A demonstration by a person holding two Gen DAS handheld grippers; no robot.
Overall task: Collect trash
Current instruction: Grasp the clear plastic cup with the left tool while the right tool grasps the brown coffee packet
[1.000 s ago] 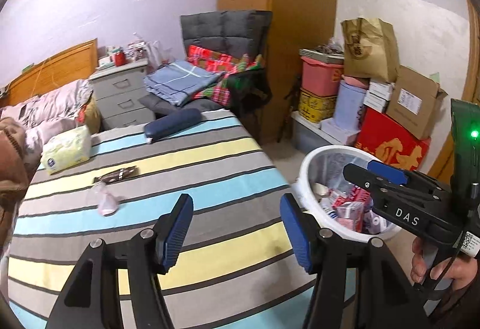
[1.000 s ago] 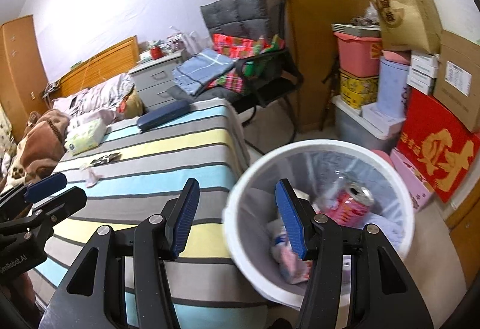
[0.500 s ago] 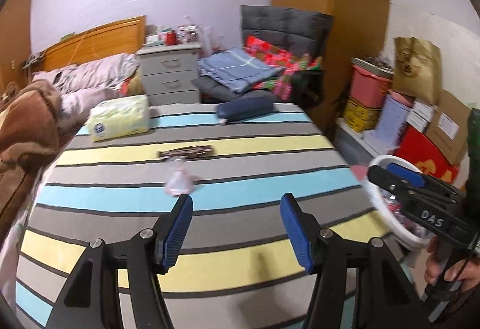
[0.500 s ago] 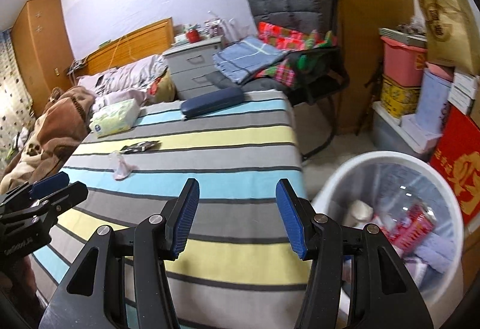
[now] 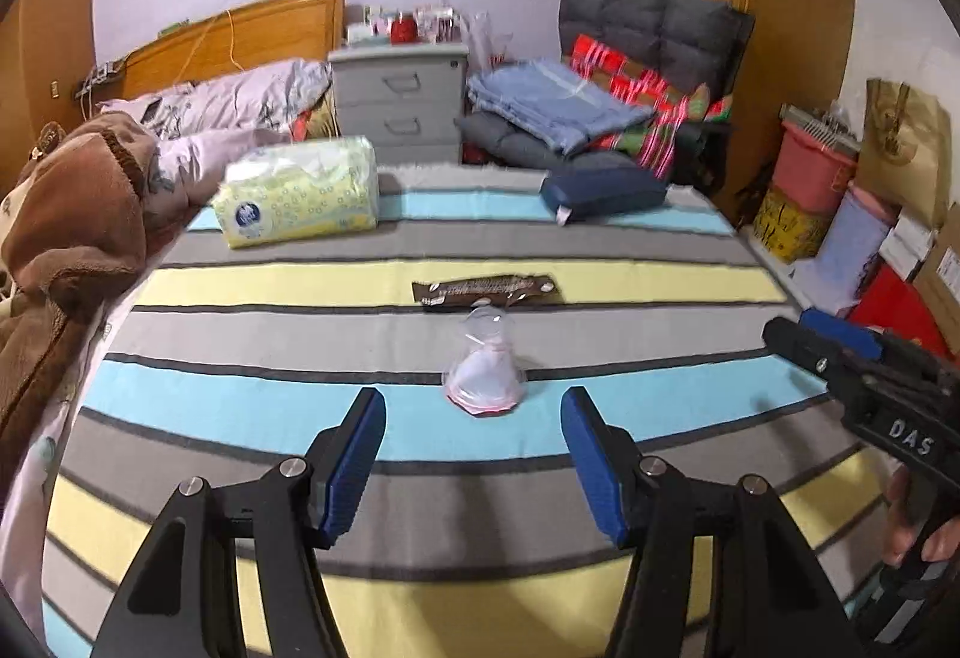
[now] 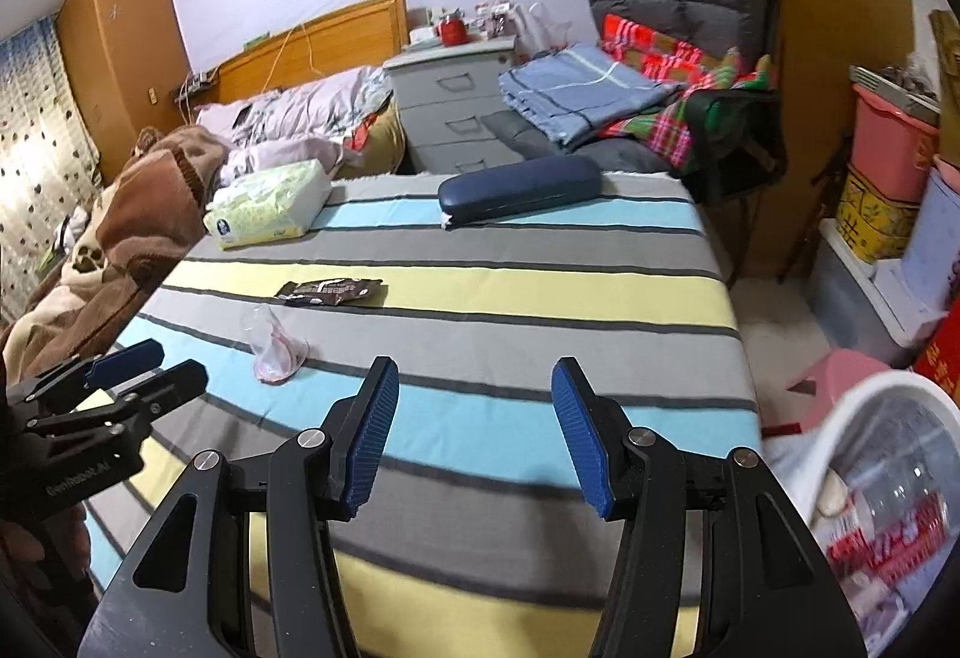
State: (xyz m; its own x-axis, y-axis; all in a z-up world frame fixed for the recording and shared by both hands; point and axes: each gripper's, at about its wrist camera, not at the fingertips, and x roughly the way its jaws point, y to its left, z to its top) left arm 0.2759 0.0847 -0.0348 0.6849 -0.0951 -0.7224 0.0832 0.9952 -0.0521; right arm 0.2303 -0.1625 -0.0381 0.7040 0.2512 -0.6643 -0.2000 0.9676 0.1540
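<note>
A clear plastic bag with pink inside [image 5: 485, 376] lies on the striped bedspread [image 5: 300, 418], just ahead of my left gripper [image 5: 473, 427], which stands open and empty above the bed. Behind the bag lies a dark brown wrapper [image 5: 486, 291]. In the right wrist view the bag [image 6: 276, 349] and the wrapper [image 6: 330, 291] sit left of centre. My right gripper [image 6: 474, 400] is open over the bed with nothing between its fingers. The white trash bin [image 6: 882, 484], holding a red can and other trash, is at the lower right, off the bed's edge.
A tissue pack [image 5: 297, 190] and a dark blue case [image 5: 603, 190] lie at the bed's far end. A brown blanket [image 5: 66, 238] is heaped on the left. A grey drawer unit [image 5: 399, 103], a chair with folded cloths [image 5: 570, 112] and stacked boxes [image 5: 840, 214] stand beyond.
Both grippers swung left from the bin to over the bed. The plastic bag and wrapper now sit centred ahead of the left gripper. The bin slid to the right edge of view.
</note>
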